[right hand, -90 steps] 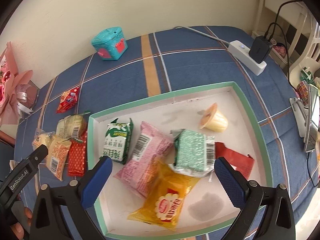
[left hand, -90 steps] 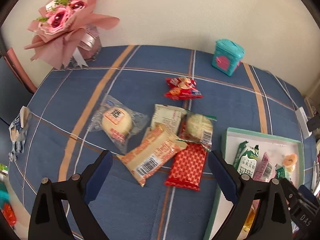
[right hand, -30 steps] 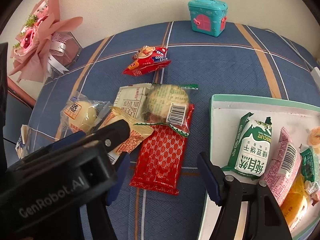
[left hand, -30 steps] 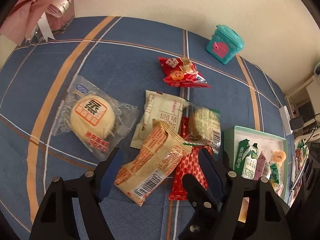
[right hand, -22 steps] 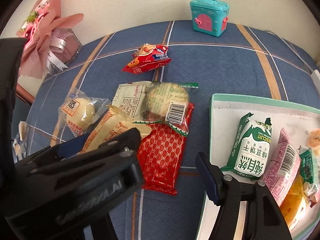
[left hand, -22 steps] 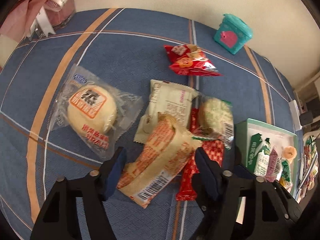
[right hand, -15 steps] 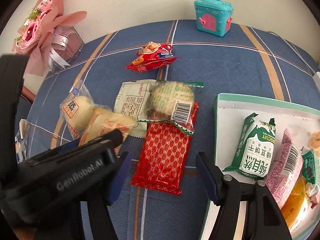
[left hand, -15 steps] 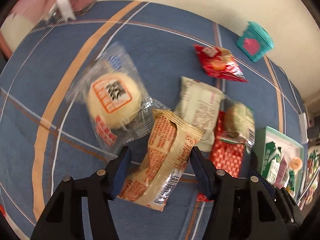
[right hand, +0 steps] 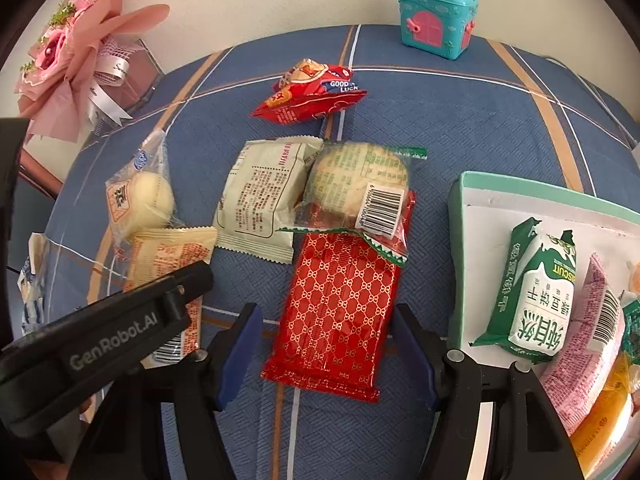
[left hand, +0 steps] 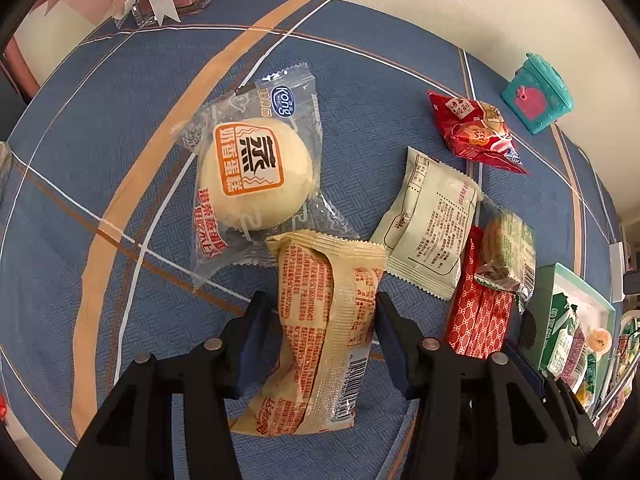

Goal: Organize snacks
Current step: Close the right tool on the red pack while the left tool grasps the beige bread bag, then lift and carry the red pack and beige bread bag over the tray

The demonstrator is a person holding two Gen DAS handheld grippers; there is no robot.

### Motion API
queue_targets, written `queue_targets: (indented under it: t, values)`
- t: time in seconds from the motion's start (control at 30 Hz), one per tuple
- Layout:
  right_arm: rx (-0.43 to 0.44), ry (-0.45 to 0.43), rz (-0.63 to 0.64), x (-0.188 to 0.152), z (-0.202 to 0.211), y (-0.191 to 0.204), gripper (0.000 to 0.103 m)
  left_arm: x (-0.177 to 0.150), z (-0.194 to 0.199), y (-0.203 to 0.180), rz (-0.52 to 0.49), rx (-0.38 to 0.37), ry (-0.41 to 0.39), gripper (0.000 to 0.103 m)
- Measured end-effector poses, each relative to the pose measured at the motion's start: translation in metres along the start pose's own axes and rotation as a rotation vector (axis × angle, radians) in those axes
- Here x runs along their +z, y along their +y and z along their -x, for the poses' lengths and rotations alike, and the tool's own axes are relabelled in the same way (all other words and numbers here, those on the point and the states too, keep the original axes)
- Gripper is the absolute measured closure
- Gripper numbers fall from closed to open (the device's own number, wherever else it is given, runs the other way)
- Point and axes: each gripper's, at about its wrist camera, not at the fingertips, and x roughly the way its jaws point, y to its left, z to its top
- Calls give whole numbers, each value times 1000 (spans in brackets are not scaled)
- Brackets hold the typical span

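Observation:
A beige packet with orange print (left hand: 324, 320) lies on the blue checked cloth, and my left gripper (left hand: 320, 320) stands over it pointing down. Its jaws are closing, and both pads press the packet's sides. The left gripper's black body (right hand: 120, 328) covers part of that packet in the right wrist view. My right gripper (right hand: 326, 344) is open and straddles the near end of a red patterned packet (right hand: 340, 304), with a gap at the left pad. A green-rimmed white tray (right hand: 456, 208) at the right holds a green biscuit pack (right hand: 536, 296) and a pink pack (right hand: 588, 336).
A bun in a clear wrapper (left hand: 252, 172), a pale packet (left hand: 432, 220), a round cake (right hand: 360, 184) resting on the red packet's far end, and a red chip bag (right hand: 312, 92) lie on the cloth. A teal toy box (right hand: 436, 20) and a pink bouquet (right hand: 72, 52) stand by the wall.
My left gripper has come down and turned over the beige packet, and its jaws have narrowed onto it. The right gripper has edged down over the red patterned packet.

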Motion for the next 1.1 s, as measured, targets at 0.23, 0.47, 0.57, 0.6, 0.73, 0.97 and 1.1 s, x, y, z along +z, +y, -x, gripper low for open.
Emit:
queue_targets:
  t: [0.23, 0.47, 0.57, 0.6, 0.73, 0.97, 1.1]
  values:
    - [-45, -10, 26, 2, -8, 8, 33, 1, -7, -23, -14, 15, 3, 49]
    - [-90, -19, 48, 0, -13, 15, 38, 1, -7, -26, -16, 15, 4, 50]
    - [-93, -21, 48, -1, -14, 15, 43, 1, -7, -25, -21, 21, 4, 51]
    - [-97, -22, 48, -1, -14, 15, 43, 1, -7, -25, -24, 21, 5, 52]
    - [-108, -23, 51, -3, -12, 13, 47, 0, -5, -25, -29, 34, 6, 58]
    - [-119, -13, 56, -7, -8, 11, 52, -3, -3, -19, -26, 19, 13, 62]
    - [-118, 1, 56, -11, -5, 9, 53, -10, 2, -17, -29, 14, 21, 65]
